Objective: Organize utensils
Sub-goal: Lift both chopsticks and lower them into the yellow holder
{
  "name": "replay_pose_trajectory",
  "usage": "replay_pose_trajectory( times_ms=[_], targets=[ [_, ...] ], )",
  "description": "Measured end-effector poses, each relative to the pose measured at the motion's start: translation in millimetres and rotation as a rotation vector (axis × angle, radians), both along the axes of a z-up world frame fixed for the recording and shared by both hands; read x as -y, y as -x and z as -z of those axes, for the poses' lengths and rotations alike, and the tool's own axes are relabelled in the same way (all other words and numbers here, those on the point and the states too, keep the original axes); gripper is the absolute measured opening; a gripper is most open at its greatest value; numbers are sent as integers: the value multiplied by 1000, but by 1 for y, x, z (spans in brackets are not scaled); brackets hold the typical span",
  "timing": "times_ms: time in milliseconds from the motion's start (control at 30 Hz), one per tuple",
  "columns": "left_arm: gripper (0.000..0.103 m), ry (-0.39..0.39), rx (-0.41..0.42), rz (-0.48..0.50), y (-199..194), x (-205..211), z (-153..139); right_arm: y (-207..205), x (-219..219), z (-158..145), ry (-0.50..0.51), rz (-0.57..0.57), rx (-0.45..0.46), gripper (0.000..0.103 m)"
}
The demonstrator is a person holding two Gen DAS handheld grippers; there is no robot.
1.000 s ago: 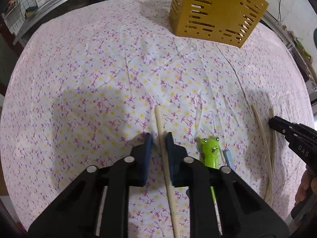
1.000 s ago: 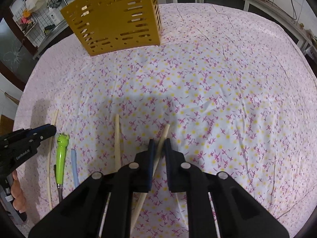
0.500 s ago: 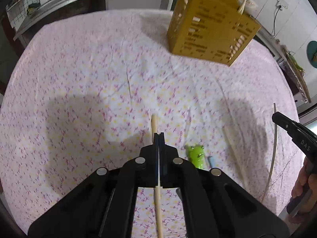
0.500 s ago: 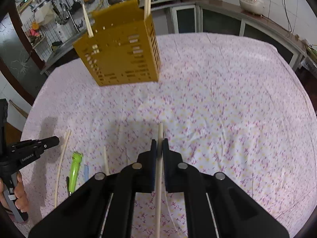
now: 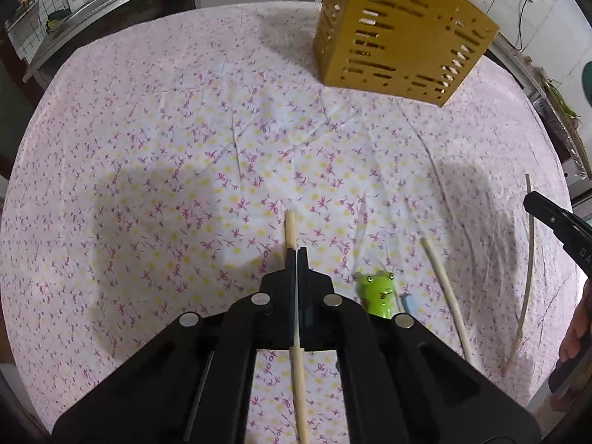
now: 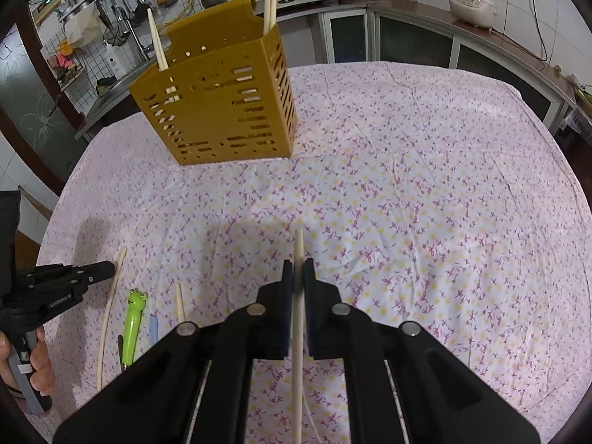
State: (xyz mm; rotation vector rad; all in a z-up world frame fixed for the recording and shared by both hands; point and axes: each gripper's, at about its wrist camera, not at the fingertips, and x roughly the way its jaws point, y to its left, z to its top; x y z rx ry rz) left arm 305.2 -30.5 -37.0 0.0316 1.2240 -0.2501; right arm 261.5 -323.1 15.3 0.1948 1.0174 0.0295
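Note:
In the left wrist view my left gripper (image 5: pixel 297 253) is shut on a pale wooden chopstick (image 5: pixel 289 227), whose tip pokes out past the pads. My right gripper (image 6: pixel 298 270) is shut on another chopstick (image 6: pixel 299 246), held just above the cloth. The perforated yellow utensil holder (image 6: pixel 222 100) stands at the far side with chopsticks upright in it; it also shows as the holder (image 5: pixel 399 33). A green frog-topped utensil (image 5: pixel 379 290), a small blue piece (image 5: pixel 405 301) and one loose chopstick (image 5: pixel 446 288) lie on the cloth between the grippers.
A floral tablecloth (image 6: pixel 425 185) covers the whole table. Kitchen counters with a rice cooker (image 6: pixel 473 3), pots and hanging tools ring the far edge. A hand (image 6: pixel 33 370) grips the left gripper's handle at the lower left of the right wrist view.
Both grippers stood open around chopsticks lying on the cloth; they have shut on them. The right one has lifted and tipped up, bringing the holder and kitchen into view.

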Motion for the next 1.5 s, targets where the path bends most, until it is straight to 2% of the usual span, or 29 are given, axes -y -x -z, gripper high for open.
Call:
replay_pose_trajectory(
  times_ms=[167,367,500,700,900,1000,1167,1233,1433,1500],
  targets=[
    [6,-23,-20,3,-6,1,9,-1,1,2,-5,0,-6,6],
    [5,-25,-39,6,-15,4,15,-2,0,2,-5,-4,-8,6],
    [4,12,-15,-9,-20,-3,5,-1,3,-6,-18,3,17,6],
    [4,97,129,1,-4,-9,-48,-2,4,-36,2,14,113,6],
    [4,157,339,-6,7,-6,-111,-5,4,-66,-3,20,236,6],
    [4,197,416,-16,5,-7,-134,-11,5,-79,-9,21,269,6],
    [4,208,543,-11,-2,8,-168,-24,5,-105,-4,30,334,6],
    [4,238,603,-3,-8,14,-183,-30,5,-120,3,33,369,6],
    [4,247,766,9,-26,41,-229,-47,5,-177,20,42,477,6],
    [4,256,790,7,-34,46,-241,-53,5,-194,20,43,504,6]
  ],
)
